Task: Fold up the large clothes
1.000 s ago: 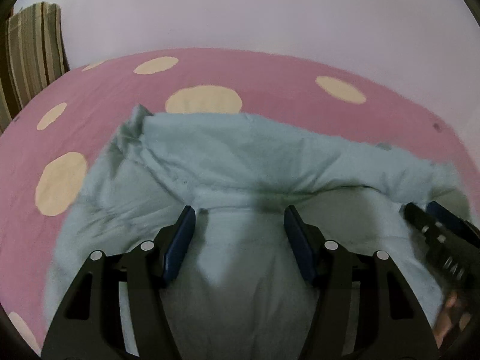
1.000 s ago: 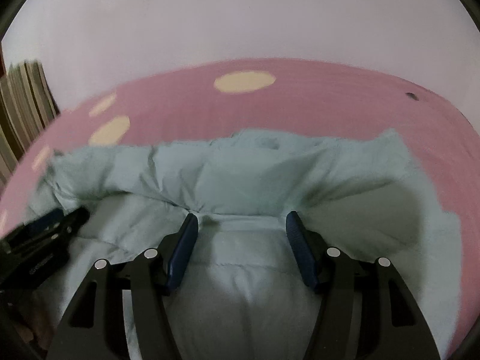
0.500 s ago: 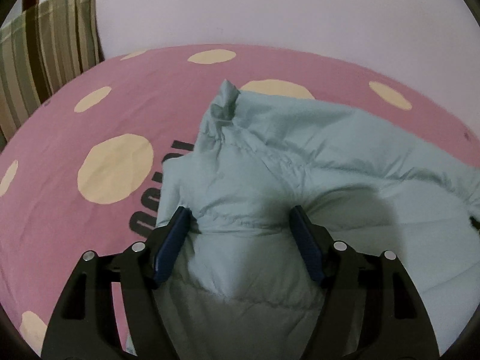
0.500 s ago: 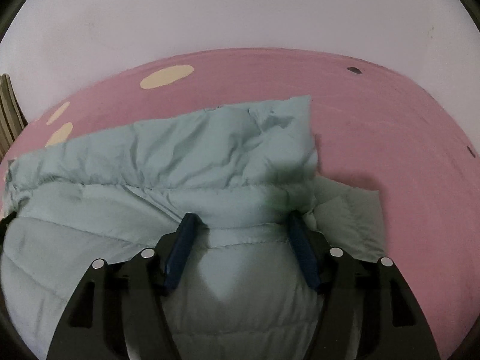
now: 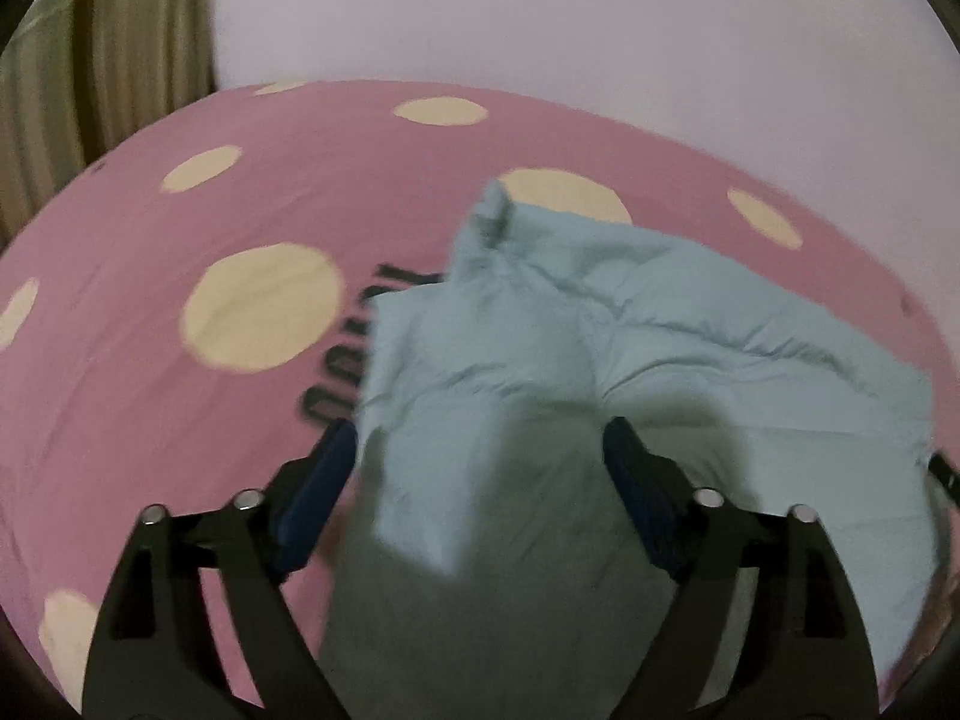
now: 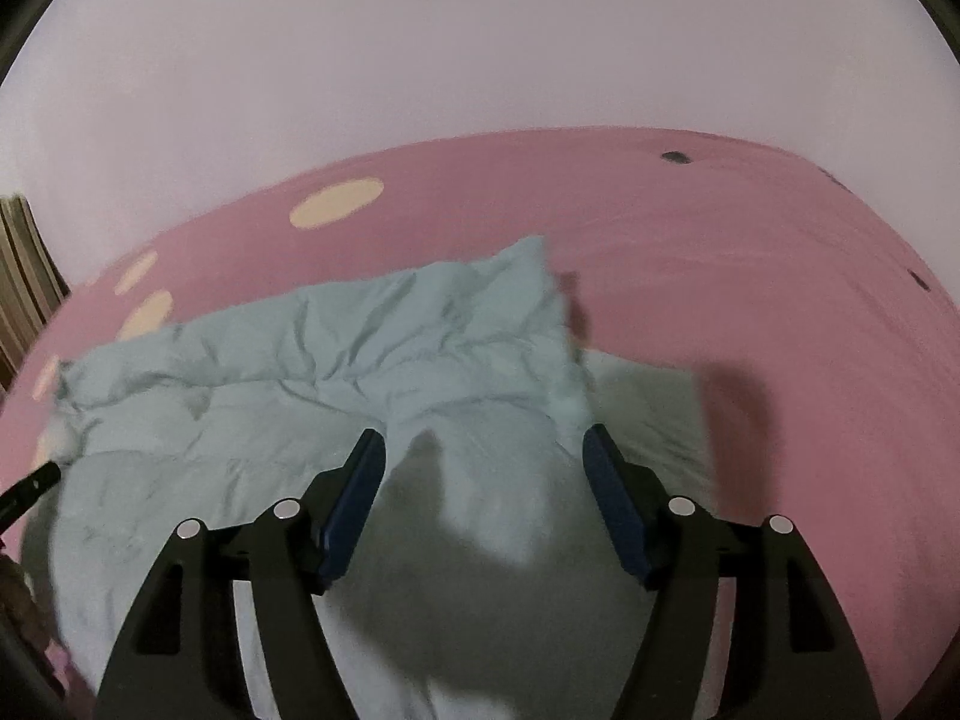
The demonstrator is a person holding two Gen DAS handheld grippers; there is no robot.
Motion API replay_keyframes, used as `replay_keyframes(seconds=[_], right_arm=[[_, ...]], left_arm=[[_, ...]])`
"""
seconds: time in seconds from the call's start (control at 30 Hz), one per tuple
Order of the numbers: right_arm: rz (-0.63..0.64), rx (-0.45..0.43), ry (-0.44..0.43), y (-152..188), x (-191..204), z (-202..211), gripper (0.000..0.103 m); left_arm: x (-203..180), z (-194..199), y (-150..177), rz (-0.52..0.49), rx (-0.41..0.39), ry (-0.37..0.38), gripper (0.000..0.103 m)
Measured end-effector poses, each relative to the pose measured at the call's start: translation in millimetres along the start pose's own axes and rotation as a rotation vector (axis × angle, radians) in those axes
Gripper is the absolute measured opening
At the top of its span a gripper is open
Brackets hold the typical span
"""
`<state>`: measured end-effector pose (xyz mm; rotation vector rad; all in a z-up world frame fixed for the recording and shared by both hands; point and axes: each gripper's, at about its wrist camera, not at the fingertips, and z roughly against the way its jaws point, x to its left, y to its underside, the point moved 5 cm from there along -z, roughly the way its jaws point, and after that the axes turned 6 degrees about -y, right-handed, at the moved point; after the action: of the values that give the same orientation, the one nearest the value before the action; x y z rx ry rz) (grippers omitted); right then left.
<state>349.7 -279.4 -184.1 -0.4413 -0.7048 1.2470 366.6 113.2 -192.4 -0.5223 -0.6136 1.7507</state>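
A pale blue-green padded jacket (image 5: pixel 630 348) lies on the pink bed, its top part folded over toward me; it also shows in the right wrist view (image 6: pixel 336 372). My left gripper (image 5: pixel 480 456) is open above the jacket's left edge, with fabric lying between the fingers but not pinched. My right gripper (image 6: pixel 483 462) is open above the jacket's right side, near its folded corner. A tip of the right gripper shows at the right edge of the left wrist view (image 5: pixel 945 471), and a tip of the left gripper at the left edge of the right wrist view (image 6: pixel 30 489).
The pink bed sheet (image 5: pixel 180 420) has cream dots and black lettering (image 5: pixel 336 378) beside the jacket. A striped curtain (image 5: pixel 102 60) hangs at the far left. A pale wall (image 6: pixel 480 48) stands behind the bed.
Both grippers have pulled back and apart from the middle toward the jacket's two sides. The folded-over top part has settled flat on the jacket.
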Motion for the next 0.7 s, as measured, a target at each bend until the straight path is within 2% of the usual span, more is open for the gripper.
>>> replay_keyframes(seconds=[0.07,0.2,0.33,0.4,0.5,0.57,0.63,0.7], right_arm=[[-0.030,-0.012,-0.014,7,-9,18,0.077],[-0.079,0.012,-0.011,29,-30,40,0.078],[-0.152,0.055,-0.022,51,-46,42,0.078],[-0.198,0.077,-0.039,58,-53,36,0.078],[-0.258,0.098,-0.073,63,-57,29,0.080],[-0.252,0.096,-0.076,66,-54,30,0.080],[-0.240,0.105,-0.079,68,-51,28,0.078],[-0.230,0.108,-0.083,69,-46,25,0.069]], left_arm=[[14,15,10,0.047,0.002,0.031,0.086],[35,34,41,0.117,0.046,0.083,0.087],[39,27,63,0.188,0.127,0.146,0.090],[39,19,66,0.210,0.151,0.156,0.090],[33,13,59,0.199,0.132,0.161,0.090],[29,11,59,0.184,0.126,0.154,0.089],[25,11,61,0.170,0.123,0.144,0.077],[22,13,65,0.157,0.111,0.144,0.068]])
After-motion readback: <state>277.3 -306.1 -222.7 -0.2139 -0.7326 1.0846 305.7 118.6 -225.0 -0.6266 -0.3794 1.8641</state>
